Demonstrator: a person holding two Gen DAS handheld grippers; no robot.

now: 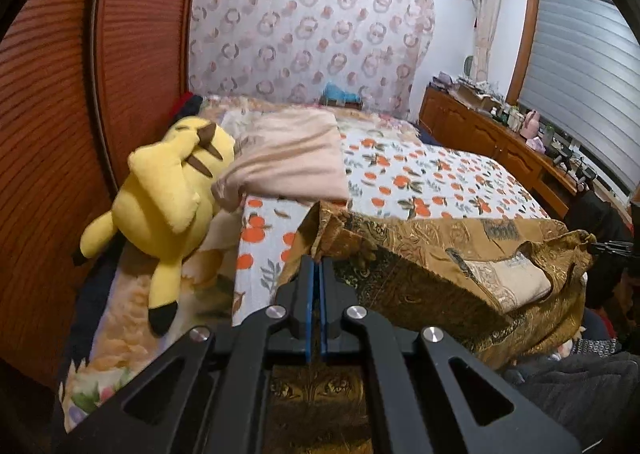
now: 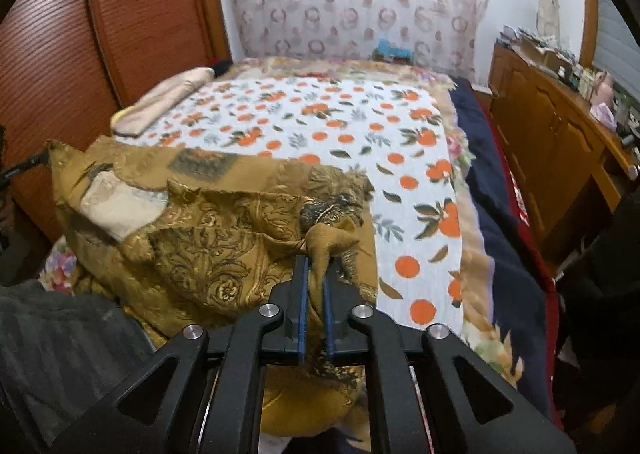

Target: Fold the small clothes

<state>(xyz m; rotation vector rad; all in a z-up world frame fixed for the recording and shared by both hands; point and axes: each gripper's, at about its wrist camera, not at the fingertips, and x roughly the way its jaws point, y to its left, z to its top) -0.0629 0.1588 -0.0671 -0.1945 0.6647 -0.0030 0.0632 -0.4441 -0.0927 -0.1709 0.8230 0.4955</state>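
Golden-brown paisley-patterned cloth garment (image 1: 440, 254) hangs between my two claws, one single piece, filling the lower centre of both views. My left claw (image 1: 319, 266) is clenched on a corner of it: the blue pads (image 1: 313, 294) sit almost flat together with the fabric edge rising right at their tips in the middle of the left view. My right claw (image 2: 316, 274) is grasping another bunched corner, a twist of the cloth wedged between its two blue pads (image 2: 303, 306) at lower centre of the right view. The rest of the garment sags leftward in the right view, and its far part lies on the white bedspread printed with oranges (image 2: 340, 125).

Beyond the cloth, the bedspread runs open toward the top of both frames. Its right edge, in the right view, meets a dark navy blanket (image 2: 492, 193), with a wooden cabinet (image 2: 548, 141) near it at right. At left in the left view, a slatted red-brown wooden door (image 1: 60, 113) borders the bed.

One yellow plush toy (image 1: 168, 193) lies at centre left of the left view, touching one folded pale pink blanket (image 1: 296, 153).
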